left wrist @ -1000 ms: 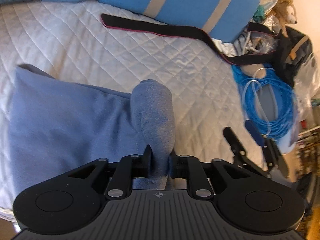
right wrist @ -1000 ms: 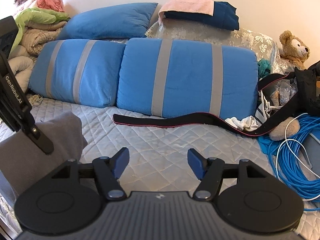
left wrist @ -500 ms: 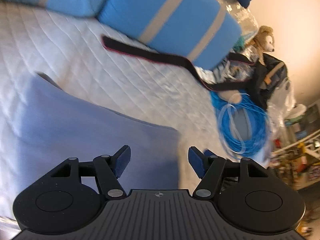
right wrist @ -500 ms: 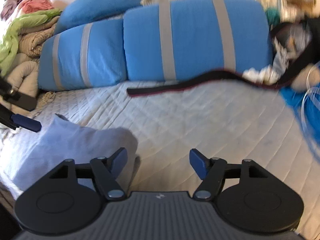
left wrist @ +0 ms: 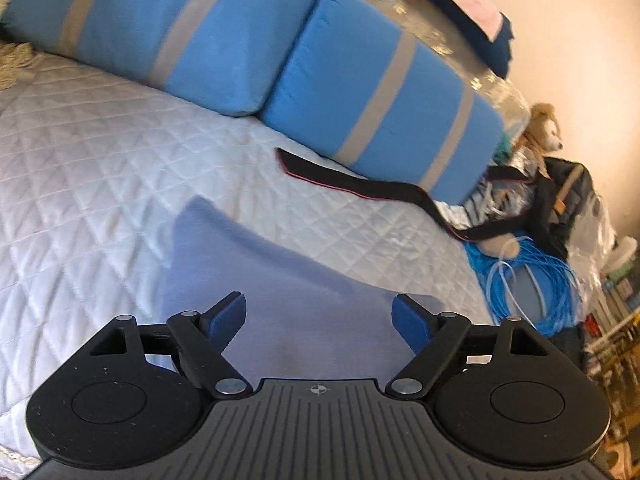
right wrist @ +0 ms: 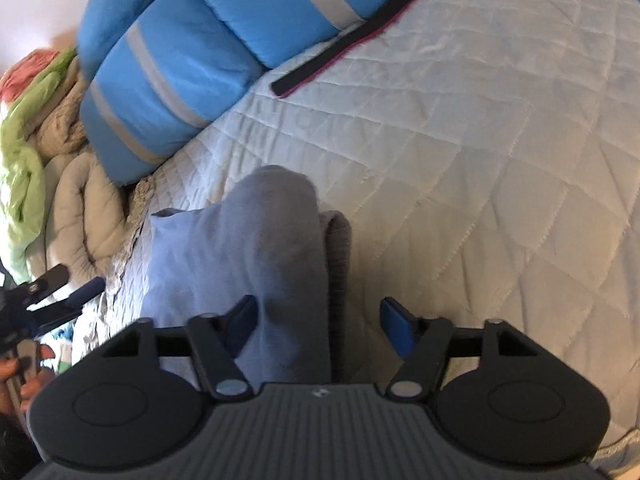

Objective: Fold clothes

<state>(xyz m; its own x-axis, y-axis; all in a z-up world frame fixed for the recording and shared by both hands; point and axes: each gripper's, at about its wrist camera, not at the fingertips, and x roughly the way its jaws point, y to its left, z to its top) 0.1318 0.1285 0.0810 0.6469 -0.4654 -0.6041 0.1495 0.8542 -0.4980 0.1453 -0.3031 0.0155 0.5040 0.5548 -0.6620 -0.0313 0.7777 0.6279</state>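
The blue-grey garment (left wrist: 304,280) lies on the white quilted bedspread (left wrist: 100,160), in front of the blue striped bolsters (left wrist: 380,92), and reads as a compact folded panel with a straight far edge. In the right wrist view a rolled or doubled ridge of the same garment (right wrist: 280,248) rises between the fingers.

The left gripper (left wrist: 320,320) hangs above the garment with its jaws spread wide and nothing between them. The right gripper (right wrist: 318,320) also stands open; its left pad appears to touch the ridge, but motion blur prevents confirmation, and no grip is formed.

Judged status: at least one fold is in place. The raised ridge remains to be laid flat or closed into a final fold. A black strap (left wrist: 352,184) lies apart, near the bolsters.
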